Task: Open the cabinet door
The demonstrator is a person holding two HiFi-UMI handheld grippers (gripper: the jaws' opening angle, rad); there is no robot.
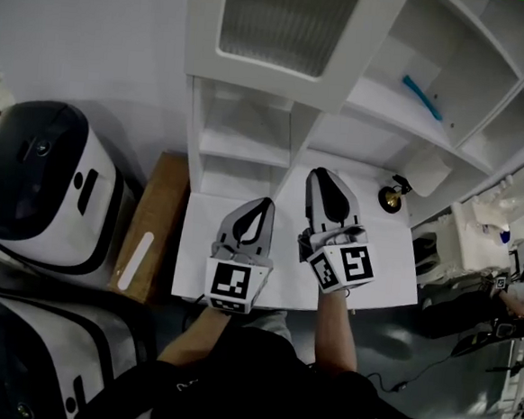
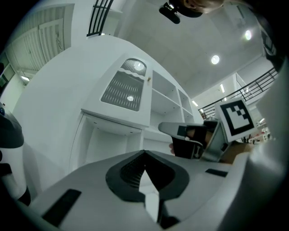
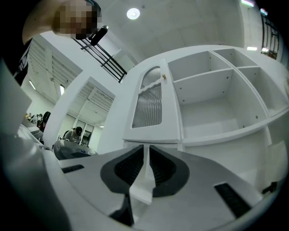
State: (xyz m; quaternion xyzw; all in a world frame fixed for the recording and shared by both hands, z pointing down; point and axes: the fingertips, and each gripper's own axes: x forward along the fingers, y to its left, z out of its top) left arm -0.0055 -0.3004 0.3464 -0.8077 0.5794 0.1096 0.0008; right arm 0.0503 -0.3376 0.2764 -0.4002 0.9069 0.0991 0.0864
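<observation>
My left gripper (image 1: pixel 264 204) and my right gripper (image 1: pixel 323 175) are both held out in front of me. Each has its fingers pressed together on nothing, and the right one reaches a little nearer the shelves. The white cabinet door with a ribbed, arch-topped glass panel (image 3: pixel 151 106) sits above and ahead of them, over the upper left compartment of the white open-shelved cabinet (image 1: pixel 249 149). It looks shut to me, lying flush with the frame. I'd judge it light and stiff, a thin framed panel that should swing easily on hinges, which I take to be along its left edge. The glass insert is the fragile part, so I'd keep my tips off it. The place to take hold is the small knob (image 3: pixel 164 77) on its right edge. It is little and probably slick, so I'd have to part my fingers first, pinch it squarely and pull along the door's arc, not straight out.
</observation>
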